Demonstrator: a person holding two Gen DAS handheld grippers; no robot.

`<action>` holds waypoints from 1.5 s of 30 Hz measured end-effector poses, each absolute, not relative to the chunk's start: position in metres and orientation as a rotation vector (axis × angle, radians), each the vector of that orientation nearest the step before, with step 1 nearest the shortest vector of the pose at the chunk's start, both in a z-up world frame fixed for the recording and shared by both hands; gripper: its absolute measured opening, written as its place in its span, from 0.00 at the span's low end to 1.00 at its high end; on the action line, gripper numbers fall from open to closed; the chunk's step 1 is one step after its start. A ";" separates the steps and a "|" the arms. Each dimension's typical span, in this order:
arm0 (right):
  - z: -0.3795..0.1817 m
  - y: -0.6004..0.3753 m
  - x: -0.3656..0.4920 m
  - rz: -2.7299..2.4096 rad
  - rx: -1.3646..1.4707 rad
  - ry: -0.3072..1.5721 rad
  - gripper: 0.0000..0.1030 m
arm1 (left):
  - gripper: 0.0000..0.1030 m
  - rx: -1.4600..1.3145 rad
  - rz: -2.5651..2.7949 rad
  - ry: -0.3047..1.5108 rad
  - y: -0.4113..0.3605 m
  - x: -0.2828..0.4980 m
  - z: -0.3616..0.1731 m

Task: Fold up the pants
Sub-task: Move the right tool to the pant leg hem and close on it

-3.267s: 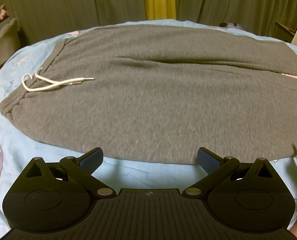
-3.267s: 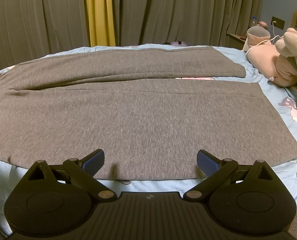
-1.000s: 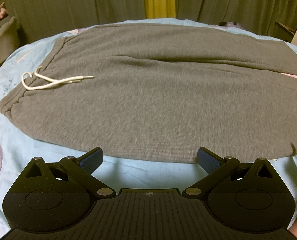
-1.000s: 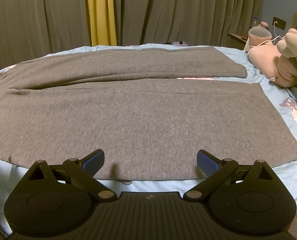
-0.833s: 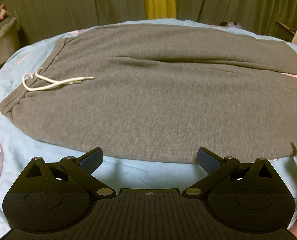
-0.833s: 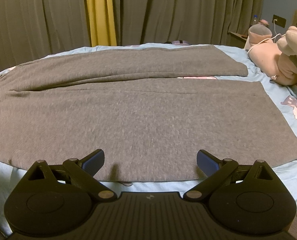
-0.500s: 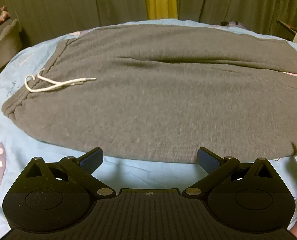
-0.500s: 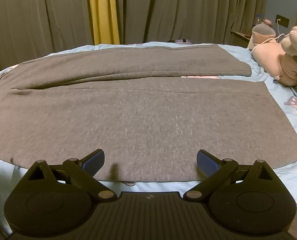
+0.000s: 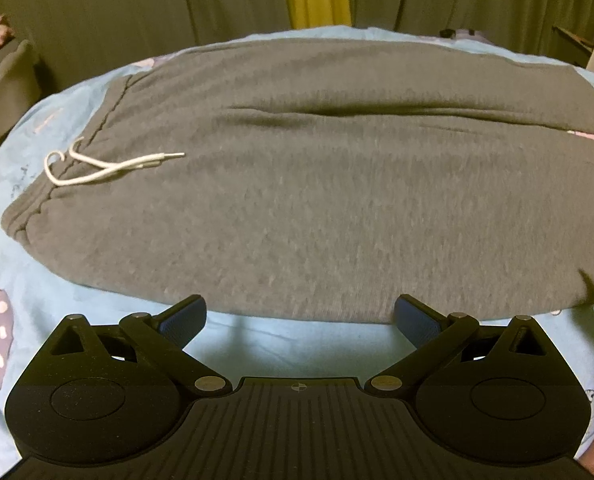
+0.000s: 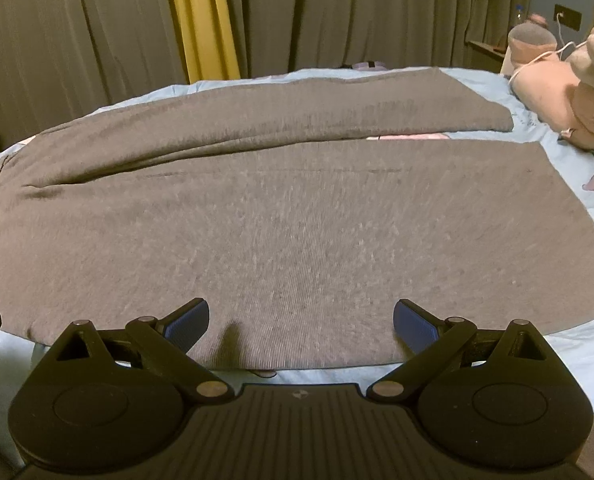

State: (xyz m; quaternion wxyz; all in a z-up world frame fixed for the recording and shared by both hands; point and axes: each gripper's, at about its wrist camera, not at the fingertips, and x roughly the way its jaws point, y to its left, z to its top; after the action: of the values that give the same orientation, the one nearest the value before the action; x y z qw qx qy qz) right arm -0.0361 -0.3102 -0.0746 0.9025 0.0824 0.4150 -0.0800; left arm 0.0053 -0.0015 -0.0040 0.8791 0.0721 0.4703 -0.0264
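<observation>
On the far left the white drawstring (image 9: pixel 97 168) lies at the waistband of the grey pants (image 9: pixel 317 200), spread flat on the blue bedsheet (image 9: pixel 297 344). The left gripper (image 9: pixel 300 316) hovers spread at the near hem, holding nothing. Rightward, the right gripper (image 10: pixel 301 318) — also spread and empty — has edged forward over the near leg's edge, so the first grab looks imminent.

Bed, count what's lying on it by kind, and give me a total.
Pants: 1
Drawstring: 1
Stuffed toys: 1 pile, number unclear
Total: 3 kinds on the bed
</observation>
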 end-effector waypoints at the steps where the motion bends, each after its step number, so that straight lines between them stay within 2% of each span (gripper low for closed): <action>1: -0.076 -0.310 -0.035 -0.165 0.173 0.862 0.96 | 1.00 0.153 -0.056 0.985 -0.002 0.006 -0.004; 21: -0.109 -0.325 0.002 -0.208 0.229 0.984 0.96 | 1.00 0.178 -0.053 1.047 -0.019 0.031 -0.017; 30: -0.114 -0.329 0.010 -0.206 0.242 1.005 0.97 | 1.00 0.047 0.134 0.887 -0.033 0.098 0.028; 36: -0.097 -0.349 0.027 -0.153 0.266 1.019 0.96 | 1.00 0.001 0.270 0.849 -0.010 0.138 -0.023; 39: -0.076 -0.381 0.059 -0.208 0.322 0.908 0.96 | 1.00 0.001 0.355 0.816 0.009 0.151 -0.032; 42: -0.063 -0.415 0.117 -0.295 0.404 0.858 0.96 | 1.00 -0.061 0.429 0.702 0.024 0.156 -0.030; 45: -0.059 -0.448 0.184 -0.352 0.494 0.805 0.90 | 1.00 -0.081 0.447 0.637 0.032 0.160 -0.038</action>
State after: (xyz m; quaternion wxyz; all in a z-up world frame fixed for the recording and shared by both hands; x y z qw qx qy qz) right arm 0.1838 -0.4480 -0.0586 0.8756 0.2365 0.3859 -0.1685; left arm 0.1601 0.0324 -0.0382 0.9244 -0.0396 0.3105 0.2178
